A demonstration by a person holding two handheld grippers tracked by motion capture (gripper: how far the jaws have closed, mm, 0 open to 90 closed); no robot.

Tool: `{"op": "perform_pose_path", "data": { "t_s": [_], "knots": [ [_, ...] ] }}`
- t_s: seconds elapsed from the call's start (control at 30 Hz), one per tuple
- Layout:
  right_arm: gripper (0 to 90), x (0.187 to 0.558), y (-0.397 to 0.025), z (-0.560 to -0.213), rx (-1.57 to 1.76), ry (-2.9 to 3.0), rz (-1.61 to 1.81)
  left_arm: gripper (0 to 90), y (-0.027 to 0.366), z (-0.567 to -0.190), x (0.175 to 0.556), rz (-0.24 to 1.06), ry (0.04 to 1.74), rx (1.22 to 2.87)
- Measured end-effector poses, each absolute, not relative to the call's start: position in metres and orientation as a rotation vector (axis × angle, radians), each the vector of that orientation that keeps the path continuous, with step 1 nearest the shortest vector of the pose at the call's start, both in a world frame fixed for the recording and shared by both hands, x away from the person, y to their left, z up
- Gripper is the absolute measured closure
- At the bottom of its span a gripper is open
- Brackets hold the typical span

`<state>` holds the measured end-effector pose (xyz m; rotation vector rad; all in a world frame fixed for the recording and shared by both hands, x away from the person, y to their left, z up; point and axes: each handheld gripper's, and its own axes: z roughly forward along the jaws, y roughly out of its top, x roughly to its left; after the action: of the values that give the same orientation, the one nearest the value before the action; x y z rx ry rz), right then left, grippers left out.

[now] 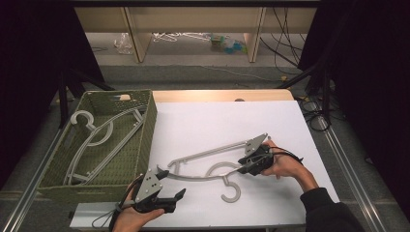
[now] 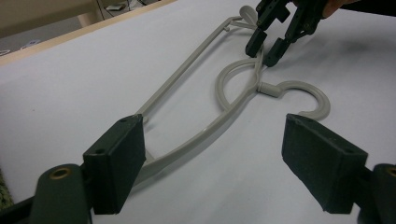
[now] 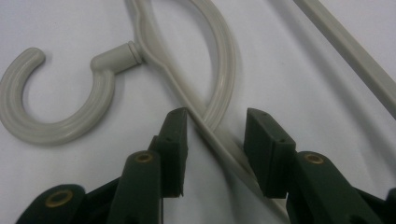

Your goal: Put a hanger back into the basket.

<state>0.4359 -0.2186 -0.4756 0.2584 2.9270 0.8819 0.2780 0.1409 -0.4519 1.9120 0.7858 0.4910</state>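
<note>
- The high view takes in the whole white table: one grey hanger lies flat on it toward the near edge, hook pointing at the person.
- That view also shows one green woven basket at the table's left edge, with two more grey hangers lying inside it, so three hangers in all.
- The left claw sits just beside the hanger's left end; from above its opening is hard to judge.
- The left gripper view settles it: the left claw stands wide open and holds nothing, the hanger's near end lying on the table between and beyond its two pads.
- The same view shows the right claw farther off, tips down at the hanger's looped shoulder.
- The right gripper view gives the close detail: the right claw is partly open and straddles the hanger's arm where the loop meets it, with pads either side and a gap visible, not clamped.
- The hook curls to the left in that view, resting on the table.
</note>
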Motion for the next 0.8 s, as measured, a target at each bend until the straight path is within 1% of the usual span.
{"op": "perform_pose_path", "data": {
  "t_s": [0.13, 0.2, 0.3, 0.57, 0.8],
  "knots": [
    [61.4, 0.435, -0.217, -0.474, 0.258, 2.938, 0.857, 21.6, 0.141, -0.452, 0.278, 0.498, 0.792, 1.906],
    [64.4, 0.432, -0.215, -0.472, 0.234, 2.969, 0.816, 22.1, 0.142, -0.452, 0.277, 0.498, 0.788, 1.917],
    [65.8, 0.43, -0.214, -0.47, 0.229, 3.002, 0.798, 22.5, 0.142, -0.452, 0.278, 0.495, 0.788, 1.915],
    [64.0, 0.429, -0.211, -0.469, 0.281, 3.016, 0.765, 22.7, 0.14, -0.452, 0.277, 0.493, 0.788, 1.92],
    [65.1, 0.427, -0.206, -0.468, 0.252, 3.008, 0.71, 22.8, 0.14, -0.453, 0.278, 0.494, 0.777, 1.926]
  ]
}}
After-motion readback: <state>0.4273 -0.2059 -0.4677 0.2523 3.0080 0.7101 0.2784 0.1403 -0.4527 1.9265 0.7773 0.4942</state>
